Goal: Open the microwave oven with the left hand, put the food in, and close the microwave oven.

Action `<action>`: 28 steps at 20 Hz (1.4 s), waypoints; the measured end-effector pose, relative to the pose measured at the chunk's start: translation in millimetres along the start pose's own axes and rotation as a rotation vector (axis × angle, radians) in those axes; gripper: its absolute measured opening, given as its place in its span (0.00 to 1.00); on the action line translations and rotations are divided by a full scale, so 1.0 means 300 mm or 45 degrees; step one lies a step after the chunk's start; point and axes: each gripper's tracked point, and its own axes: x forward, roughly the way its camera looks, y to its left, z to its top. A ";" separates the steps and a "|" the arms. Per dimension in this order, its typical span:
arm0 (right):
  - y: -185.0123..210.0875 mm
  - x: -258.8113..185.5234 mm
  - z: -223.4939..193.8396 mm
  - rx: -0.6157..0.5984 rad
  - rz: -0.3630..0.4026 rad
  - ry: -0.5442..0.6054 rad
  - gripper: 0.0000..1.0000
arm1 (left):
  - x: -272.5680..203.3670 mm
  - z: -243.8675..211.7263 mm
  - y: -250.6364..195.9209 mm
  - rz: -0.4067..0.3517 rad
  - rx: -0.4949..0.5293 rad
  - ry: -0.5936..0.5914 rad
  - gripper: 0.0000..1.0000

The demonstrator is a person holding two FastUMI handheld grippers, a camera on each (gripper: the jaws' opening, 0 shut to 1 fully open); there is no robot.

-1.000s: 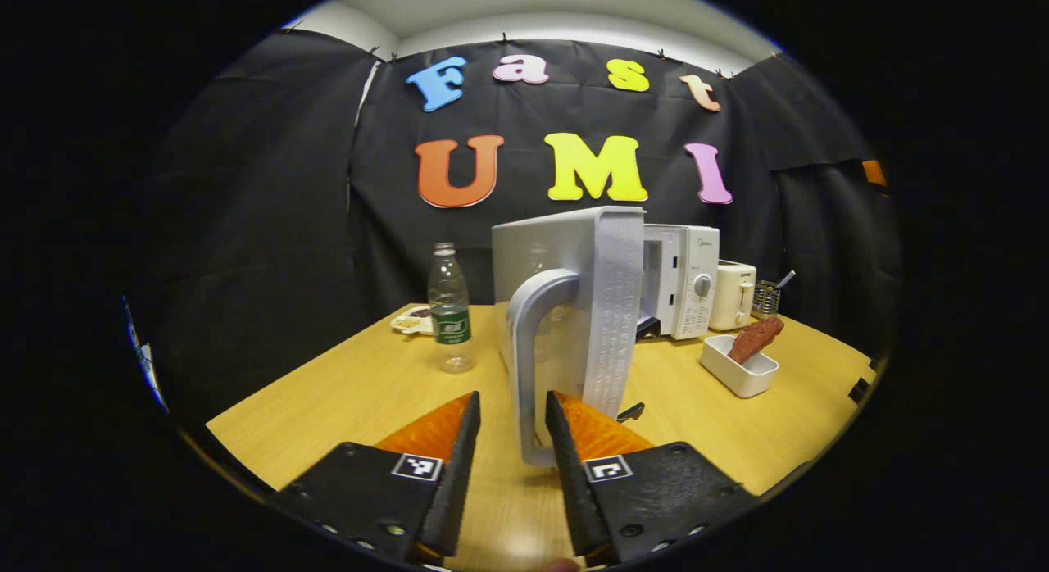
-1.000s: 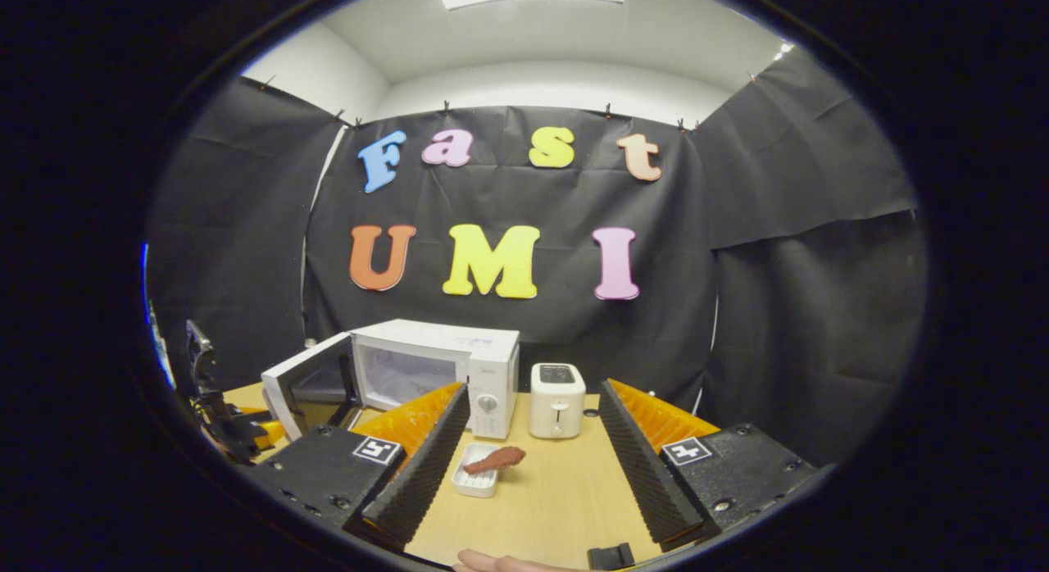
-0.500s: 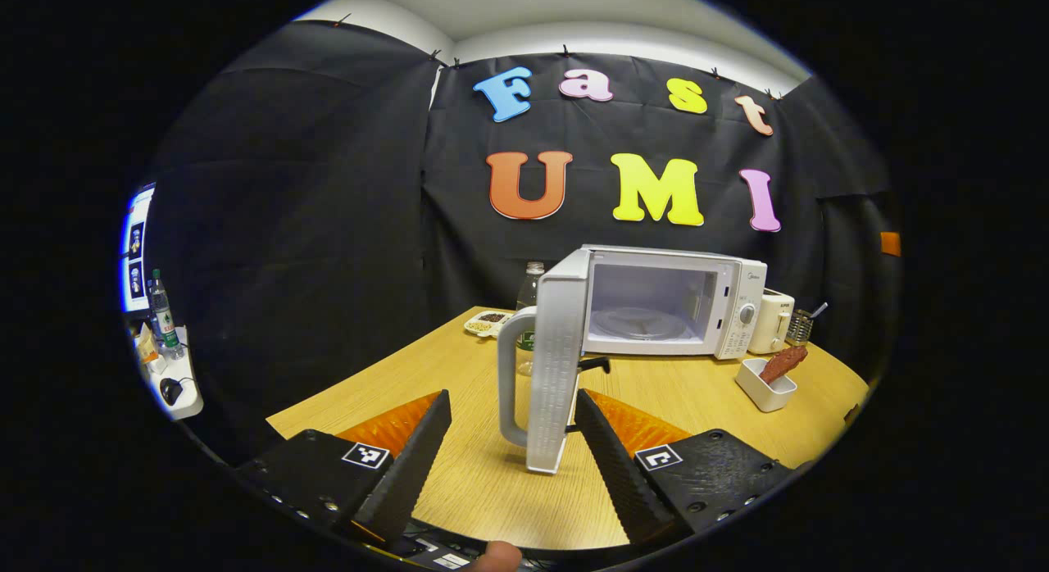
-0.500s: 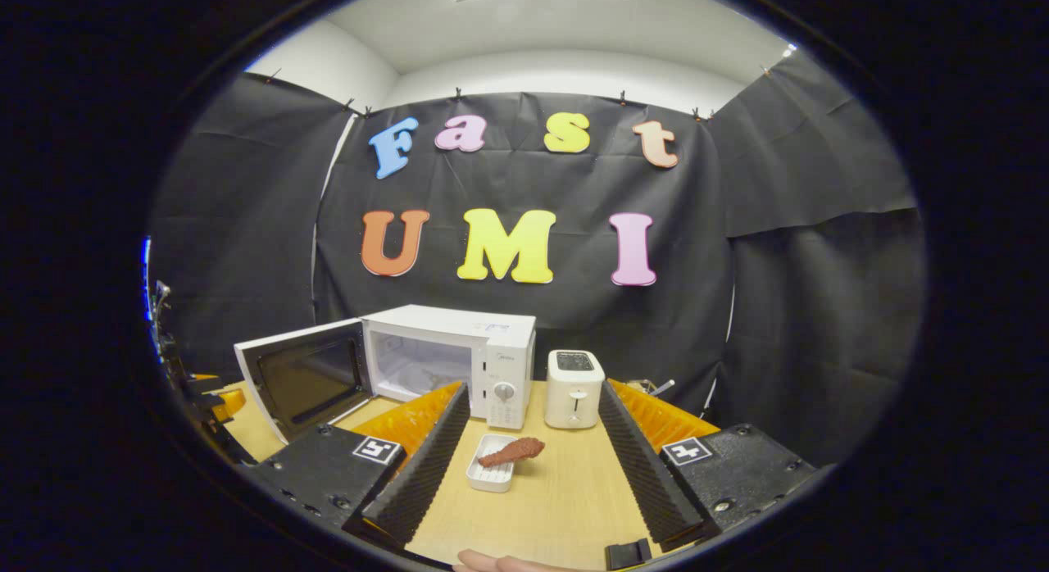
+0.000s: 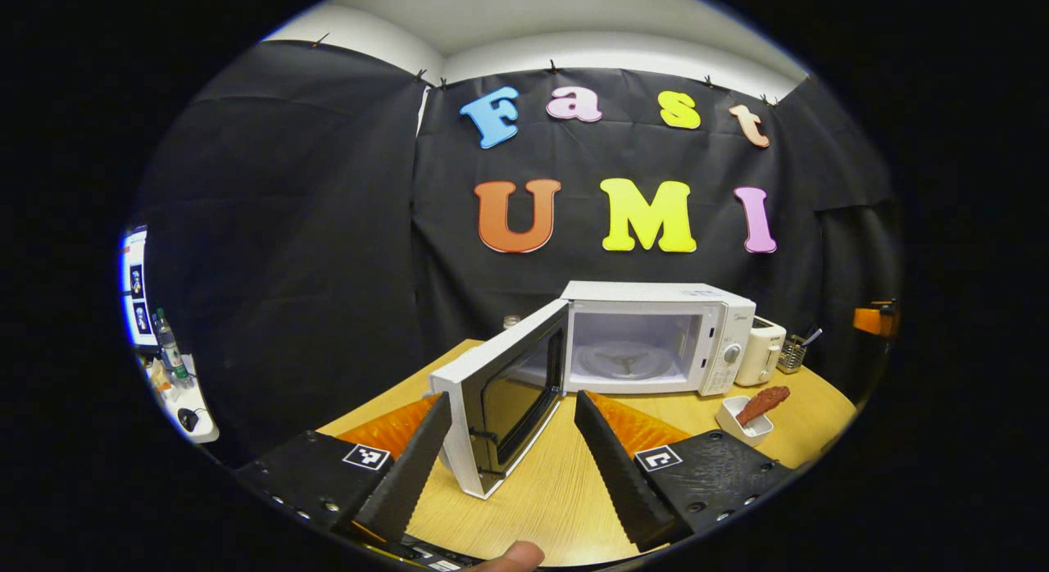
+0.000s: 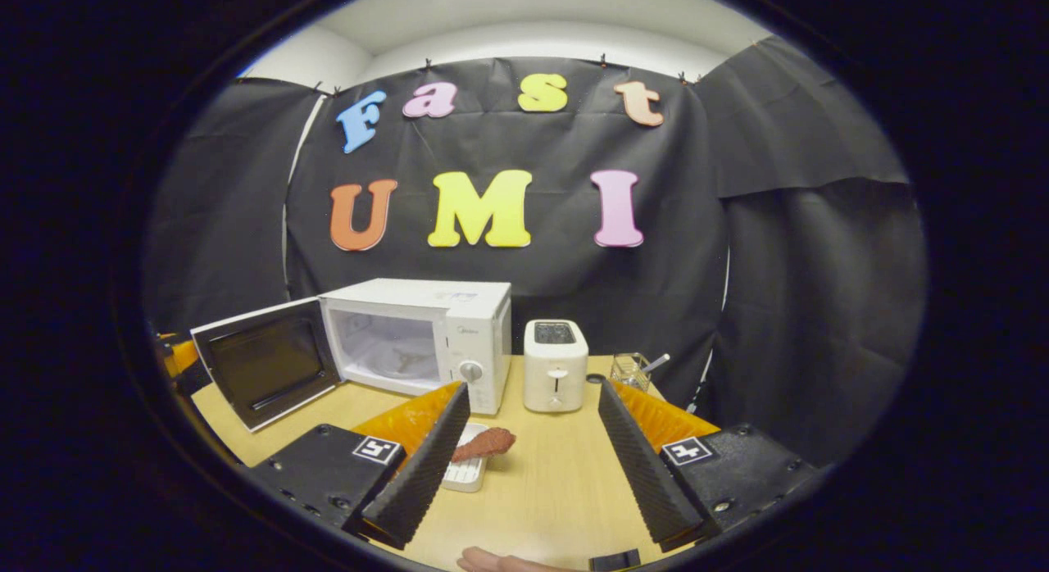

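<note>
A white microwave oven (image 5: 656,338) (image 6: 426,334) stands at the back of the wooden table with its door (image 5: 500,404) (image 6: 262,363) swung wide to the left; the glass turntable shows inside. My left gripper (image 5: 512,445) is open, a little back from the door's free edge and apart from it. A brown piece of food (image 6: 483,445) (image 5: 762,401) lies in a small white dish (image 6: 465,471) (image 5: 744,420) in front of the oven's control panel. My right gripper (image 6: 533,449) is open above the table, the dish just ahead by its left finger.
A white toaster (image 6: 555,375) (image 5: 762,351) stands right of the microwave, with a small wire holder (image 6: 629,369) beside it. A clear bottle top (image 5: 511,320) peeks out behind the door. The table (image 6: 541,490) has bare wood in front.
The door swung from half open to wide open. My left gripper let go of its handle and drew back. My right gripper moved closer to the dish.
</note>
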 end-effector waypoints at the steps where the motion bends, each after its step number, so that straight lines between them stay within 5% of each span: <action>1: -0.007 0.038 -0.017 0.011 0.010 0.033 1.00 | 0.016 0.043 -0.026 -0.011 -0.002 -0.026 0.93; 9: -0.009 0.326 -0.194 0.070 0.196 0.385 1.00 | 0.101 0.308 -0.220 -0.113 -0.042 -0.161 0.93; 12: 0.052 0.405 -0.290 0.219 0.375 0.600 0.98 | 0.123 0.383 -0.253 -0.111 -0.027 -0.211 0.93; 13: 0.082 0.425 -0.317 0.270 0.443 0.673 0.85 | 0.125 0.398 -0.252 -0.092 -0.014 -0.228 0.92; 14: 0.110 0.448 -0.345 0.310 0.491 0.739 0.95 | 0.128 0.407 -0.267 -0.087 -0.006 -0.243 0.93; 15: 0.124 0.472 -0.372 0.338 0.517 0.792 0.81 | 0.123 0.405 -0.287 -0.100 -0.003 -0.244 0.93; 16: 0.139 0.482 -0.407 0.349 0.536 0.850 0.92 | 0.120 0.394 -0.312 -0.120 -0.001 -0.235 0.93; 17: 0.150 0.495 -0.432 0.372 0.547 0.888 0.76 | 0.119 0.381 -0.331 -0.140 0.001 -0.221 0.93; 20: 0.211 0.510 -0.503 0.475 0.638 0.982 0.60 | 0.125 0.363 -0.324 -0.145 0.001 -0.195 0.93; 22: 0.235 0.484 -0.476 0.526 0.692 0.968 0.10 | 0.120 0.348 -0.317 -0.152 -0.021 -0.167 0.93; 24: 0.220 0.458 -0.455 0.469 0.663 0.923 0.03 | 0.111 0.347 -0.299 -0.154 -0.041 -0.158 0.93; 25: 0.212 0.446 -0.441 0.430 0.640 0.900 0.11 | 0.105 0.347 -0.280 -0.144 -0.040 -0.161 0.93; 28: 0.181 0.402 -0.376 0.268 0.538 0.763 0.11 | 0.077 0.353 -0.249 -0.137 -0.051 -0.177 0.93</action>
